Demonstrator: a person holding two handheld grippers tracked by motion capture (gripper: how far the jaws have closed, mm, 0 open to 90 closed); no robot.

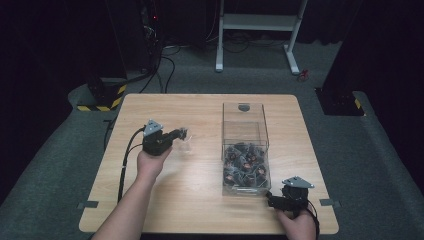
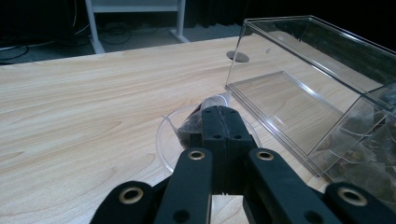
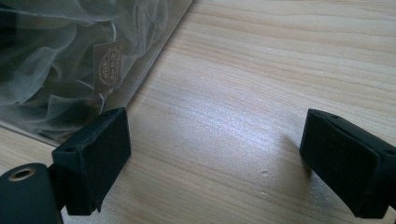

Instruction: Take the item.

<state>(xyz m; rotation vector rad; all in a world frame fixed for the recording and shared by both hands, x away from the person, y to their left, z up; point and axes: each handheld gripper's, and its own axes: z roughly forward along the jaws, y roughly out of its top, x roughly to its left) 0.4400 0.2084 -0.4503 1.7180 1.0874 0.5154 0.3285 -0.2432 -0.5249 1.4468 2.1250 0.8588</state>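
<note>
Your left gripper (image 2: pixel 219 122) has its jaws closed on a clear mesh tea sachet (image 2: pixel 192 123) directly above the small clear round dish (image 2: pixel 164 140), left of the clear plastic box (image 1: pixel 245 145); your right gripper (image 3: pixel 215 158) stands wide open, empty.
</note>
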